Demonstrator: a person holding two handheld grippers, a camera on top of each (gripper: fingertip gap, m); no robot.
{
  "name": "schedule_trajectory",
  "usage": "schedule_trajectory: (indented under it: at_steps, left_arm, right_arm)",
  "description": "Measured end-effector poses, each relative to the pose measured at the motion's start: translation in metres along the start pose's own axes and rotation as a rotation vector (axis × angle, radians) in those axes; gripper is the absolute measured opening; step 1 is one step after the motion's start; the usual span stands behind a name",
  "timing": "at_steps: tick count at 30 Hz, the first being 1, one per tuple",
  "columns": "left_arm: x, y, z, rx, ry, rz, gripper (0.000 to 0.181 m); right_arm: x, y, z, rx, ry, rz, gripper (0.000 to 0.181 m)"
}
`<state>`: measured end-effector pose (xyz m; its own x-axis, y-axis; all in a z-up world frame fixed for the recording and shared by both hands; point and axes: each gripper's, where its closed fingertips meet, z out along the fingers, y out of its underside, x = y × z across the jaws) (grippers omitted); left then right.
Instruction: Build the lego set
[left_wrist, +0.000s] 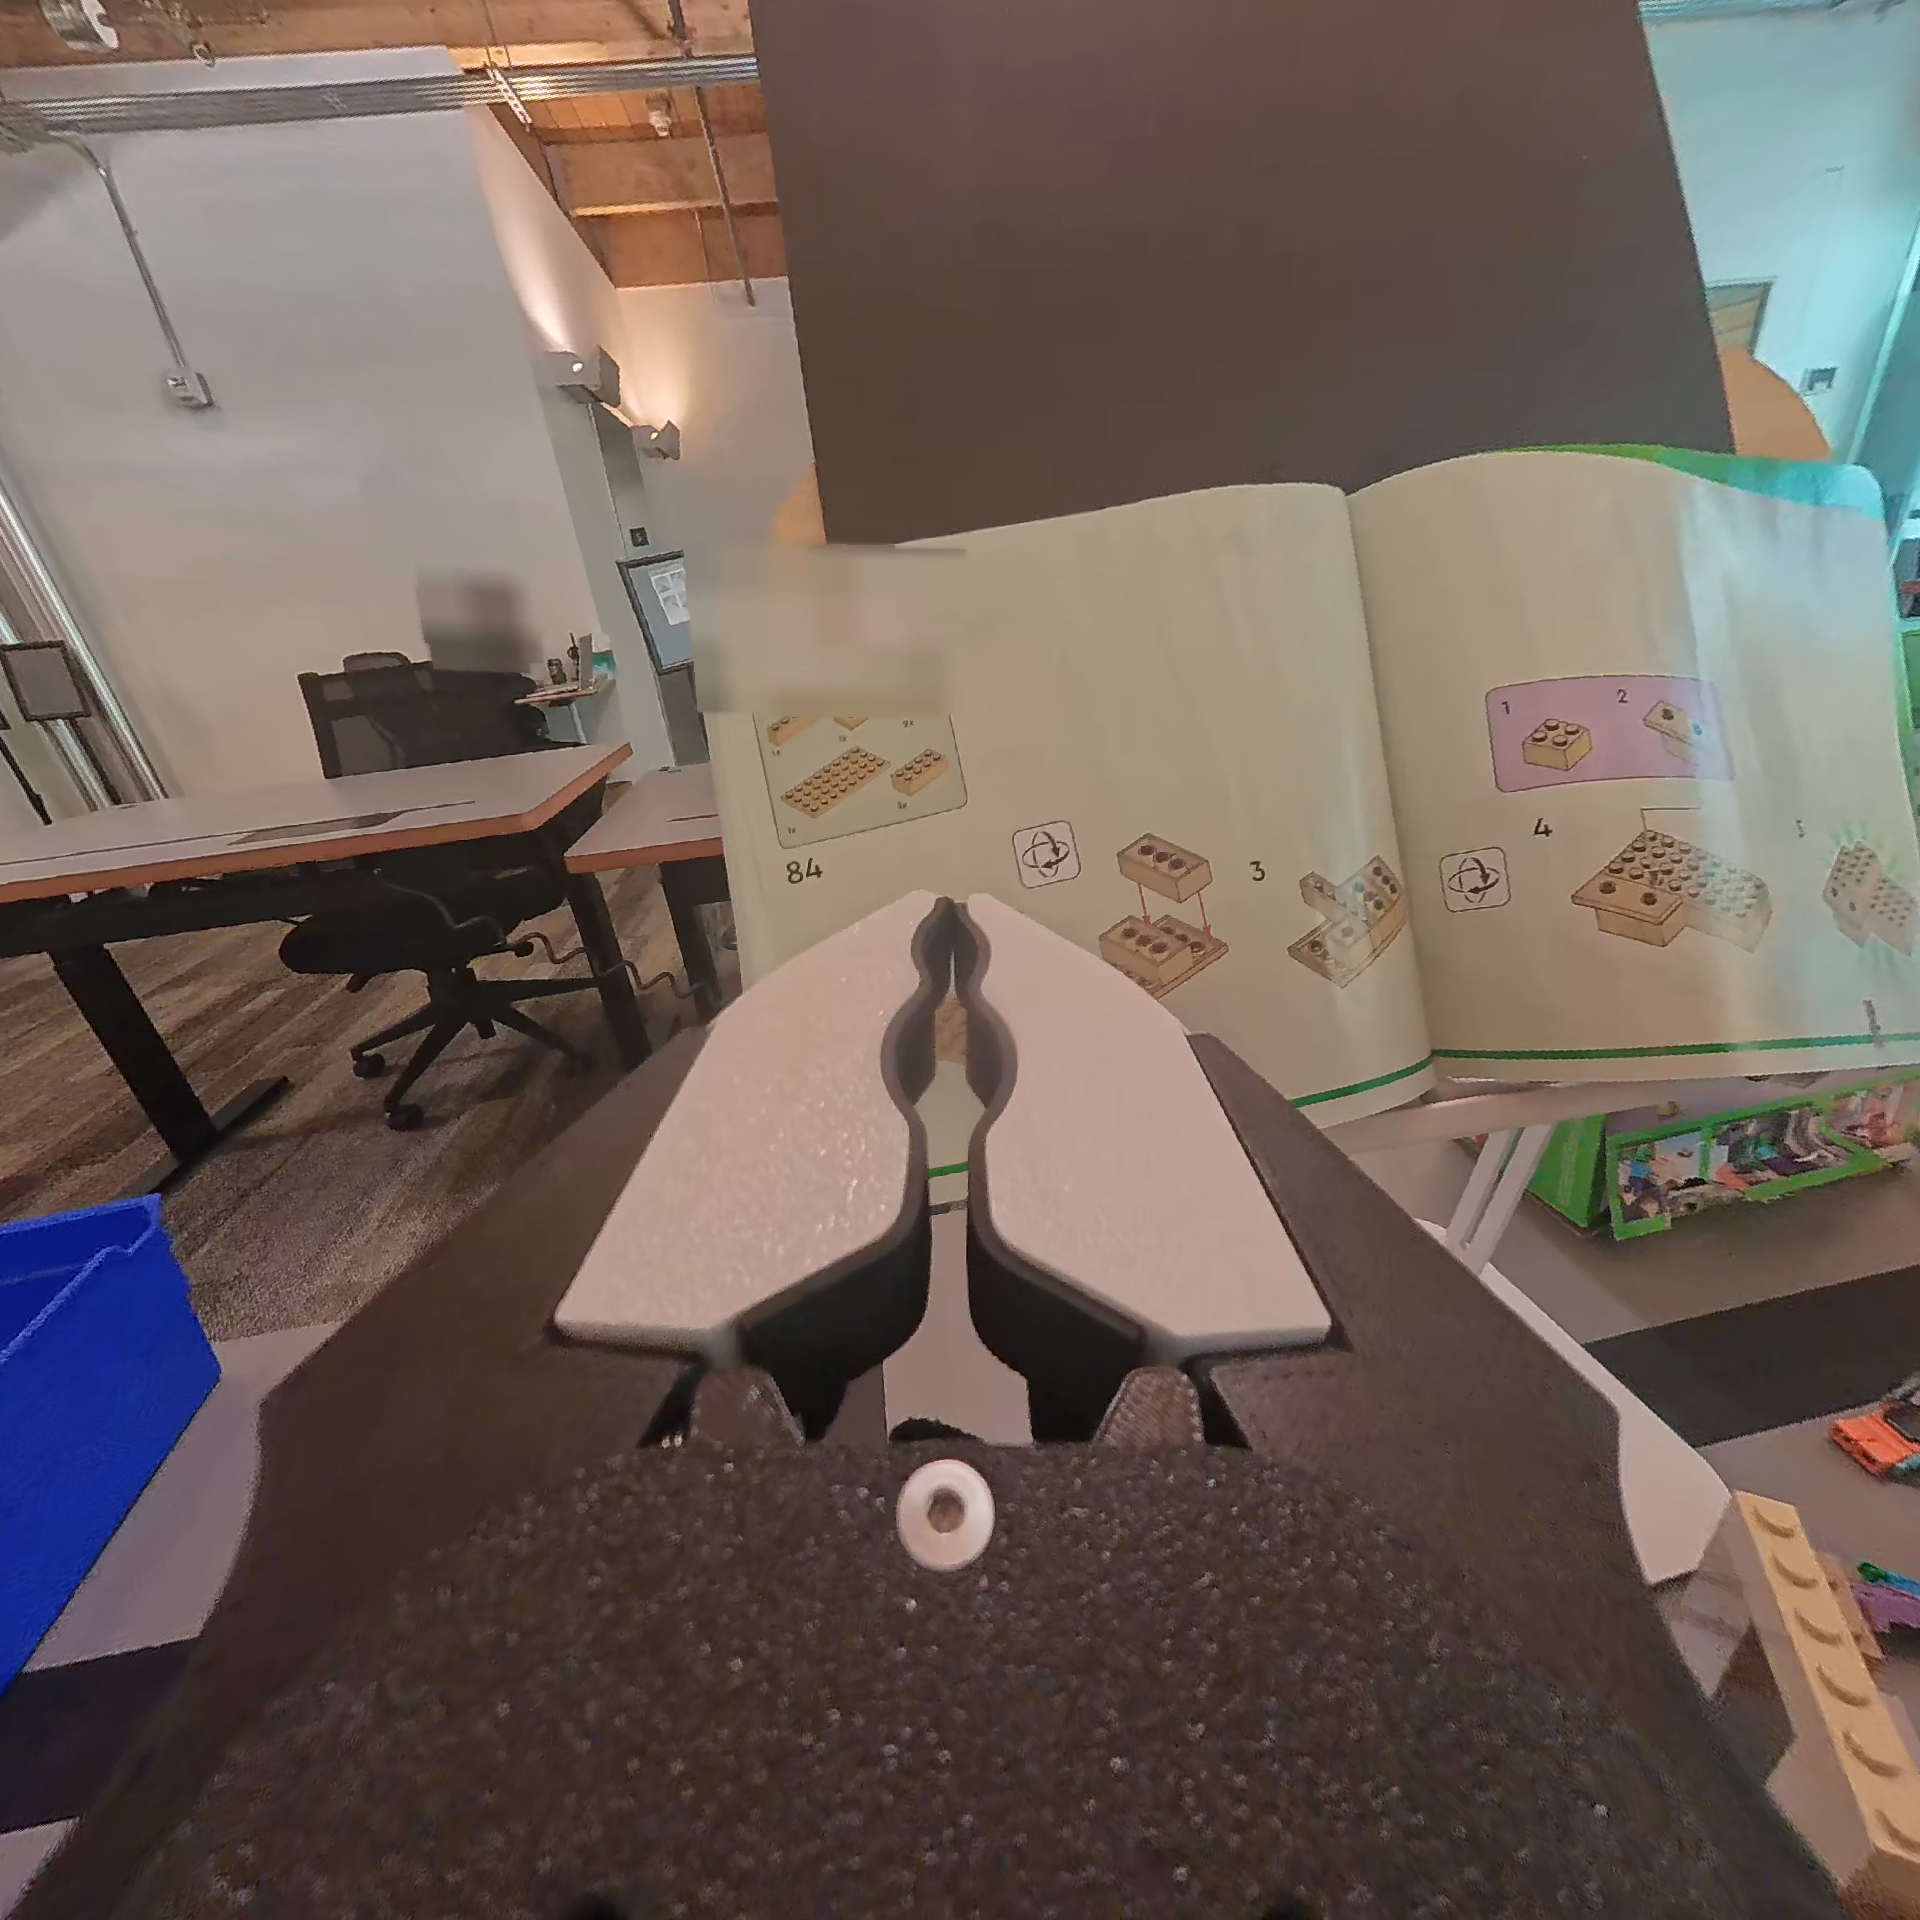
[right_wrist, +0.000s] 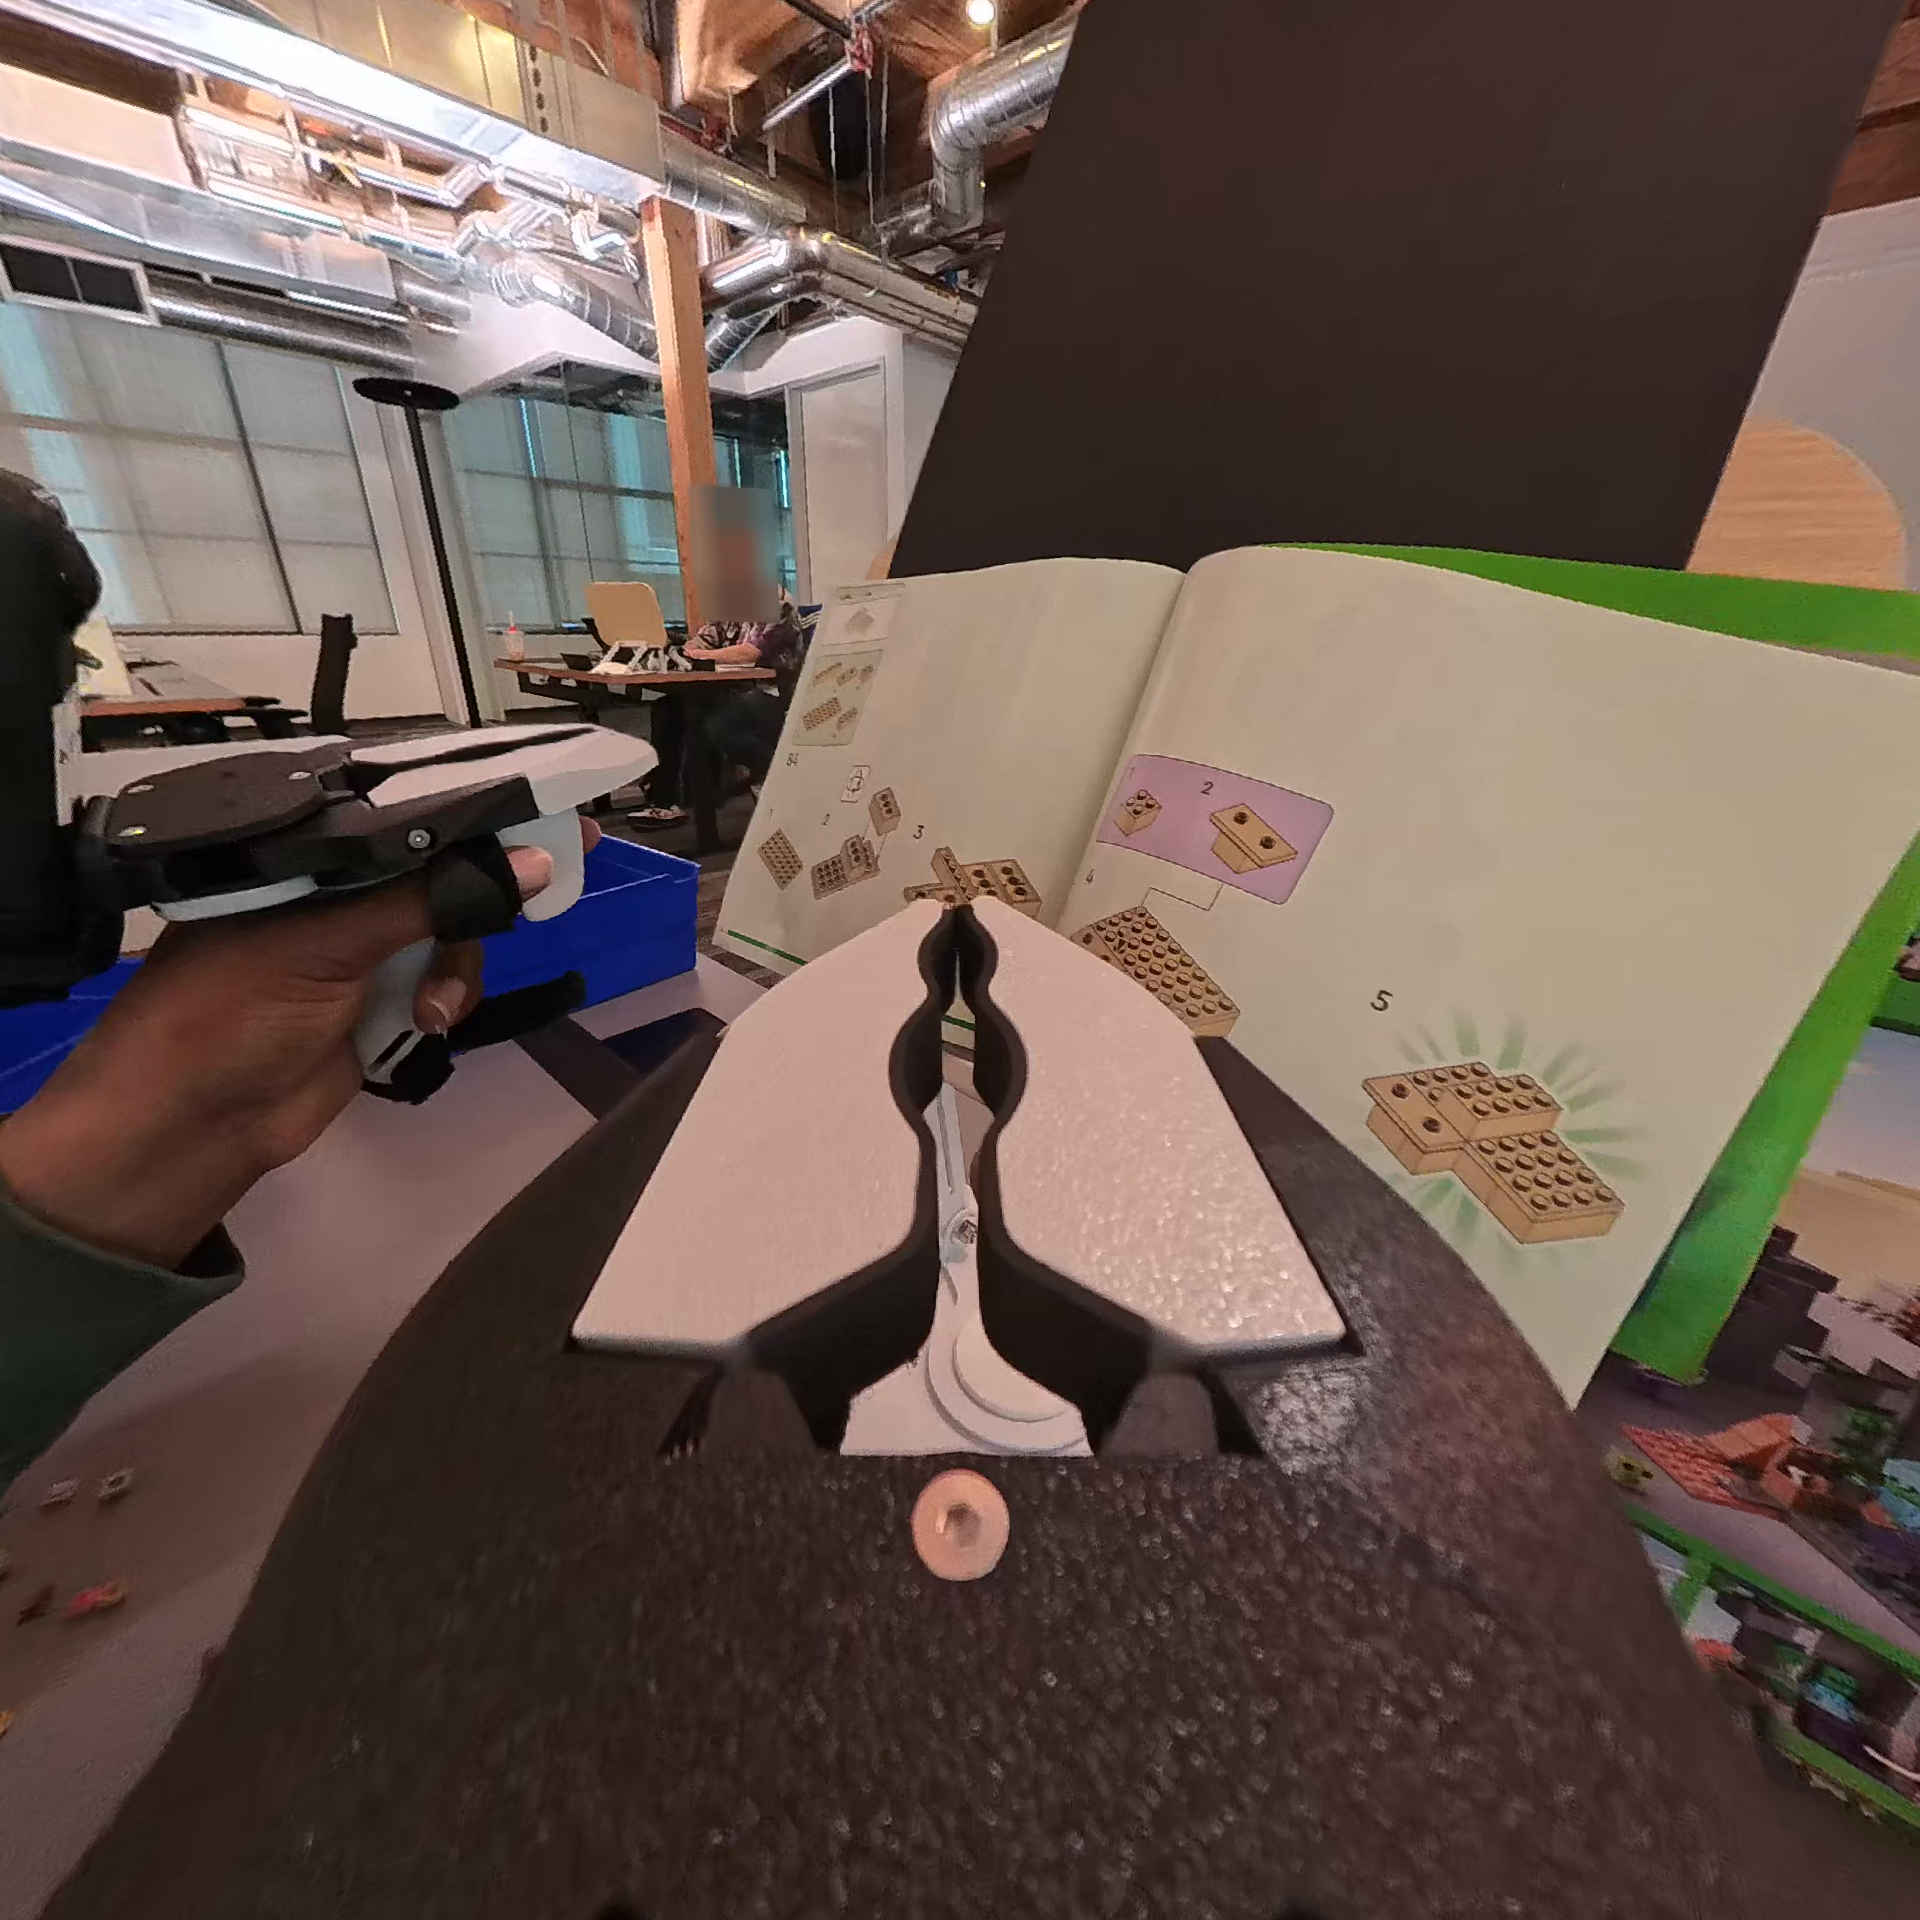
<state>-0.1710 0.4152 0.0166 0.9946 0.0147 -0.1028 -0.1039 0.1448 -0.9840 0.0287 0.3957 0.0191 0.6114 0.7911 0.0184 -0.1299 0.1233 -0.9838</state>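
An open instruction booklet (left_wrist: 1299, 748) with brick diagrams stands propped on a white stand straight ahead; it also shows in the right wrist view (right_wrist: 1455, 831). My left gripper (left_wrist: 953, 909) is shut and empty, held up in front of the booklet's left page. My right gripper (right_wrist: 956, 912) is shut and empty, pointing at the booklet's fold. The left gripper (right_wrist: 636, 756) also shows in the right wrist view, held in a hand at the left. A tan studded plate (left_wrist: 1829, 1683) lies on the table at the lower right. Small loose pieces (right_wrist: 83, 1496) lie on the table at the lower left.
A blue bin (left_wrist: 83, 1382) stands at the table's left; it also shows in the right wrist view (right_wrist: 603, 925). The green set box (right_wrist: 1818, 1455) stands to the right behind the booklet. A black board (left_wrist: 1247, 260) rises behind. Coloured pieces (left_wrist: 1881, 1444) lie at the right. The gap from one gripper's tips to the other's is roughly 20 centimeters. Left tips and right tips are each some 15 centimeters from the tan studded plate (left_wrist: 1829, 1683).
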Motion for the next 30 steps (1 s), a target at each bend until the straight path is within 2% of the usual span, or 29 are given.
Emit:
schedule_trajectory:
  at_steps: [3, 5, 7, 10, 13, 17, 20, 24, 30]
  left_arm:
    - [0.005, -0.006, -0.002, 0.01, 0.017, 0.004, 0.0]
    - [0.008, -0.011, -0.005, 0.018, 0.028, 0.007, 0.0]
    - [0.01, -0.02, -0.008, 0.034, 0.043, 0.006, 0.0]
    - [0.01, -0.031, -0.014, 0.055, 0.053, 0.006, 0.0]
    - [0.011, -0.038, -0.019, 0.069, 0.065, 0.005, 0.0]
    - [0.014, -0.045, -0.022, 0.08, 0.084, 0.001, 0.0]
    - [0.017, -0.047, -0.025, 0.084, 0.094, 0.01, 0.0]
    - [0.017, -0.049, -0.027, 0.086, 0.107, 0.007, 0.0]
    - [0.015, -0.045, -0.025, 0.074, 0.107, 0.004, 0.0]
  right_arm:
    - [-0.005, 0.0, 0.0, -0.022, -0.022, -0.018, 0.0]
    - [-0.017, 0.009, -0.002, -0.14, -0.099, -0.085, 0.0]
    - [-0.023, 0.026, -0.012, -0.308, -0.164, -0.189, 0.021]
    - [-0.035, 0.063, -0.039, -0.538, -0.31, -0.218, 0.044]
    - [-0.042, 0.106, -0.072, -0.676, -0.386, -0.2, 0.046]
    - [-0.059, 0.164, -0.089, -0.729, -0.389, -0.115, 0.05]
    - [-0.066, 0.186, -0.083, -0.711, -0.4, -0.061, 0.05]
    - [-0.064, 0.197, -0.075, -0.697, -0.44, -0.111, 0.035]
    - [-0.056, 0.2, -0.062, -0.691, -0.518, -0.141, 0.035]
